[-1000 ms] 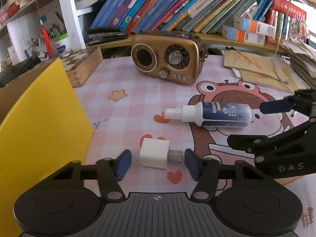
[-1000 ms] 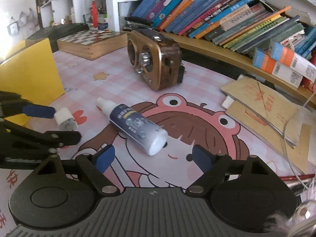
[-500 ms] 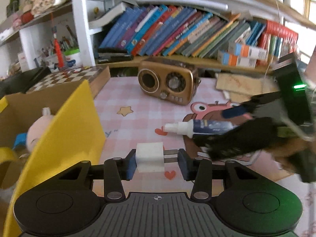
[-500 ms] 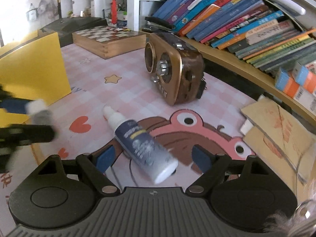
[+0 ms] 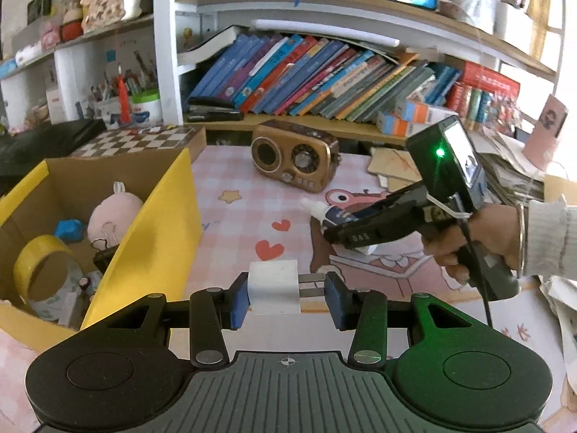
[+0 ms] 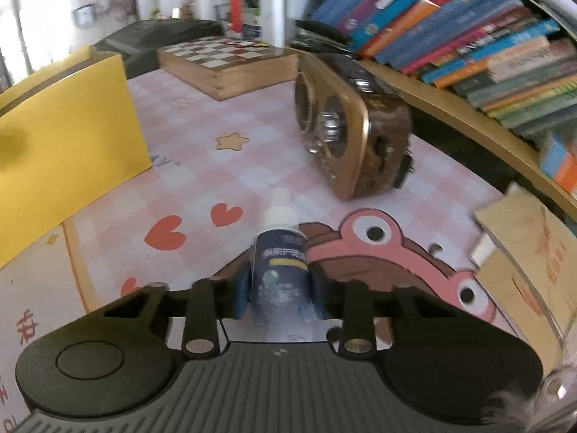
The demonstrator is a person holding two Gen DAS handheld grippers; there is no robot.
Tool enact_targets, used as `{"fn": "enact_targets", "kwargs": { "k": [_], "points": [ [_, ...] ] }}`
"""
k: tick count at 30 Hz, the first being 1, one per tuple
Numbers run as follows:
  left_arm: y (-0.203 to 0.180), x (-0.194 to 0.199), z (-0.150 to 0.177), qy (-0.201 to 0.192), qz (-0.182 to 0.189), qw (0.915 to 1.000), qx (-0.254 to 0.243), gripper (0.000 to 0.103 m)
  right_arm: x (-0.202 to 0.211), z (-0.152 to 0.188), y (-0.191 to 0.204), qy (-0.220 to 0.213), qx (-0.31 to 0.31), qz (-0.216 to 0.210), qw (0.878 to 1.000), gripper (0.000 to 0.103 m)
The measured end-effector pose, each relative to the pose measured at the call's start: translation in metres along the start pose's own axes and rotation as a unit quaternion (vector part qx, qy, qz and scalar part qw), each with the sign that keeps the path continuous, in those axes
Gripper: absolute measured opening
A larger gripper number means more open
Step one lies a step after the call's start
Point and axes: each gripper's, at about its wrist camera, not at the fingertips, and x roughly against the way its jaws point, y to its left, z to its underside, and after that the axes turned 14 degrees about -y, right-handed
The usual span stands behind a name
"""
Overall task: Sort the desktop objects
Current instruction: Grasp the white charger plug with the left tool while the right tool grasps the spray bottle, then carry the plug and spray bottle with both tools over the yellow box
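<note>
My left gripper (image 5: pixel 286 297) is shut on a white charger plug (image 5: pixel 274 290), one pad on its body and the other on its metal prongs, held above the pink mat. The open yellow box (image 5: pixel 162 223) stands just to its left, with a pink plush (image 5: pixel 111 213), a tape roll (image 5: pixel 43 270) and small items inside. My right gripper (image 6: pixel 279 292) is shut on the dark blue spray bottle (image 6: pixel 279 274), whose white cap points away. From the left wrist camera, that right gripper (image 5: pixel 335 231) reaches in from the right, in a person's hand, over the bottle (image 5: pixel 326 213).
A brown retro radio (image 5: pixel 295 160) stands at the back of the mat, with a chessboard box (image 5: pixel 140 140) to its left. Rows of books (image 5: pixel 324 83) fill the shelf behind. Paper stacks (image 6: pixel 533 252) lie at the right. The yellow box wall (image 6: pixel 65 151) borders the mat's left.
The left gripper closed on the charger, lifted it and shifted toward the yellow box, whose inside now shows. The right gripper moved over the spray bottle and closed on it.
</note>
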Motion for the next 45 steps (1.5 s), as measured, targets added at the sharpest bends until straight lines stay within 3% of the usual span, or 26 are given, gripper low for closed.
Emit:
{"fn": "enact_targets", "kwargs": {
  "k": [8,16,24,32,45],
  "points": [
    [0.002,0.020,-0.005,-0.025,0.006,0.9995,0.017,0.043,0.037,0.016,0.011,0.005,-0.099,0.021,0.995,0.030],
    [0.003,0.031,-0.006,-0.031,0.036,0.9989,0.005,0.043,0.097,0.019,0.032,-0.020,-0.205,0.016,0.978,0.030],
    [0.012,0.056,-0.006,-0.050,0.063,0.9968,-0.007,0.043,0.141,0.019,0.075,-0.013,-0.217,0.059,0.974,0.030],
    [0.038,0.086,0.002,-0.064,0.075,0.9951,0.007,0.043,0.181,0.015,0.126,-0.046,-0.226,0.085,0.969,0.030],
    [0.088,0.139,0.029,-0.061,0.088,0.9940,0.021,0.043,0.202,0.017,0.216,-0.046,-0.214,0.097,0.971,0.030]
  ]
}}
